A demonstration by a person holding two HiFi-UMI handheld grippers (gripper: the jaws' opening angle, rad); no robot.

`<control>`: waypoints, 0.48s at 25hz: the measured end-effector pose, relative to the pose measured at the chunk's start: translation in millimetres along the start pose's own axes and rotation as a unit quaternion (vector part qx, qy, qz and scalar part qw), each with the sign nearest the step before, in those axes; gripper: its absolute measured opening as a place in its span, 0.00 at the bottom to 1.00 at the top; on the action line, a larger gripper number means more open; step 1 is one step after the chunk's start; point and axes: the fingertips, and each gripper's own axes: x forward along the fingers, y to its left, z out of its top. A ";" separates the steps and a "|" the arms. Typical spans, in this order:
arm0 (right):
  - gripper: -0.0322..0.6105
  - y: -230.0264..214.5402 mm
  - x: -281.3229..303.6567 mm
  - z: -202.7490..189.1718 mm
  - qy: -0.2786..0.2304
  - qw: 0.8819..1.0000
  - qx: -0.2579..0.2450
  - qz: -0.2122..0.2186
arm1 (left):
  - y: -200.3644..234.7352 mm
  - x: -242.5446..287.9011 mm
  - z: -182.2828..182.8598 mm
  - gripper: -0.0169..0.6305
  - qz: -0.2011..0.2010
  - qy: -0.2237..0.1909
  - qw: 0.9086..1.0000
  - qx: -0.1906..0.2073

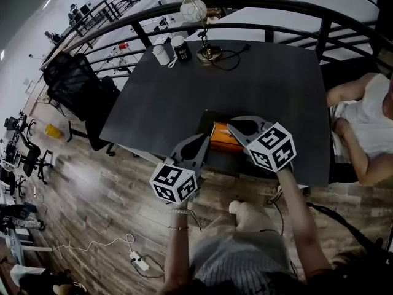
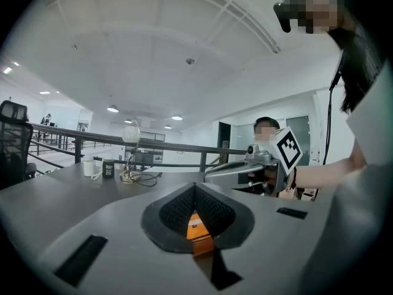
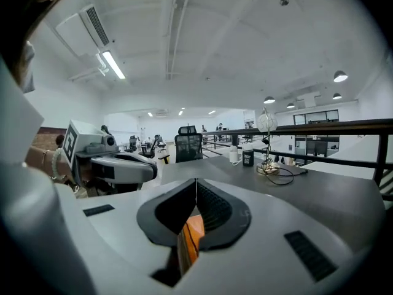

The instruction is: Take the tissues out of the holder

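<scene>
Grippers are hovering over the near edge of a dark table [image 1: 264, 78], the person's arms reaching up from the bottom of the head view. The left gripper [image 1: 206, 142] is pointing in from the left and the right gripper [image 1: 229, 128] from the right, their noses close together. Each gripper's own view is showing its jaws pressed together, pads touching at the tip, with nothing pinched between them.

An orange box [image 1: 225, 136] is lying at that near edge and is showing through the gap behind both sets of pads. Whether it is the holder or the tissue pack itself, I cannot tell. The right gripper's nose is hanging over its top; the left one's is sitting just beside its left end. Contact with the box cannot be made out.

Farther back, a white cup [image 1: 161, 54] and a black cup [image 1: 182, 49] are standing side by side near the far edge, next to a lamp [image 1: 199, 17] trailing a cable [image 1: 233, 57]. A black office chair [image 1: 77, 82] is standing off the left corner, a seated person [image 1: 368, 121] is resting at the right, and a dark railing [image 1: 270, 8] is curving behind.
</scene>
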 end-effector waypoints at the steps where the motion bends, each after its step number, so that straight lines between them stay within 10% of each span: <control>1: 0.07 -3.5 3.6 -2.5 0.012 1.000 -0.003 0.003 | 4.6 3.4 -2.1 0.04 0.000 0.004 1.000 -0.002; 12: 0.08 -10.5 22.9 -45.0 0.192 0.978 -0.047 0.074 | 8.9 23.1 -22.4 0.04 0.001 0.048 0.998 -0.039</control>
